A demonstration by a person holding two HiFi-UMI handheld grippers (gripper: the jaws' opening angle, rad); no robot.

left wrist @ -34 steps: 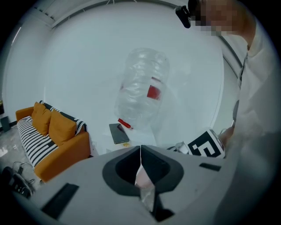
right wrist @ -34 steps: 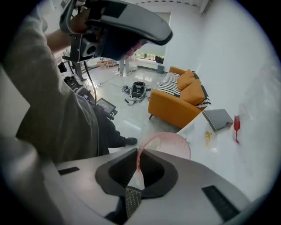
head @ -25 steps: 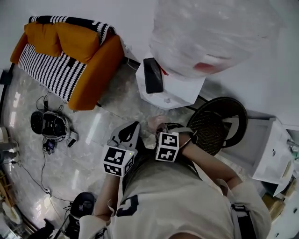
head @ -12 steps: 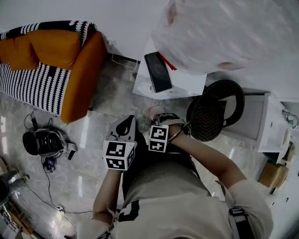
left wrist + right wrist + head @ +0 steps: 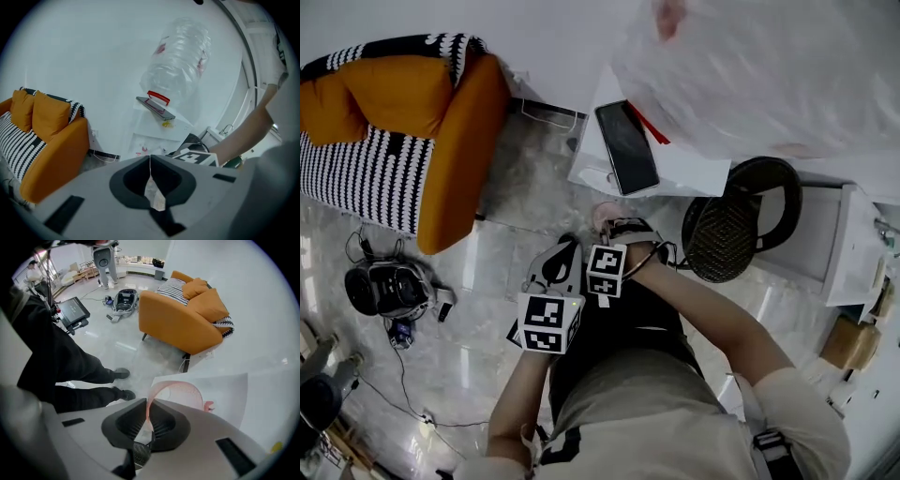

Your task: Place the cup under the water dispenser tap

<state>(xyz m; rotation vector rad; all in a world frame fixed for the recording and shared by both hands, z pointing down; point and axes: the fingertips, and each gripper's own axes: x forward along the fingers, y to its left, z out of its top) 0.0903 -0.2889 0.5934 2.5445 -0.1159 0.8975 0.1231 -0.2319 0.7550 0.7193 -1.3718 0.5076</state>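
The right gripper [image 5: 147, 405] points down, its jaws pinching the thin rim of a translucent pink cup [image 5: 180, 391], one jaw inside the wall and one outside. The cup hangs just beyond the jaws, a hold that probably lets it be set down upright. The left gripper [image 5: 150, 161] has its jaws pressed together on nothing and sits just beside the right one, seemingly kept out of the way. Ahead of the left jaws stands the white water dispenser [image 5: 157, 133] with its big bottle [image 5: 180, 61] on top. The small pink marks on its front may be the taps, though they are too small to be sure. The cup is near the dispenser but not yet under a tap.
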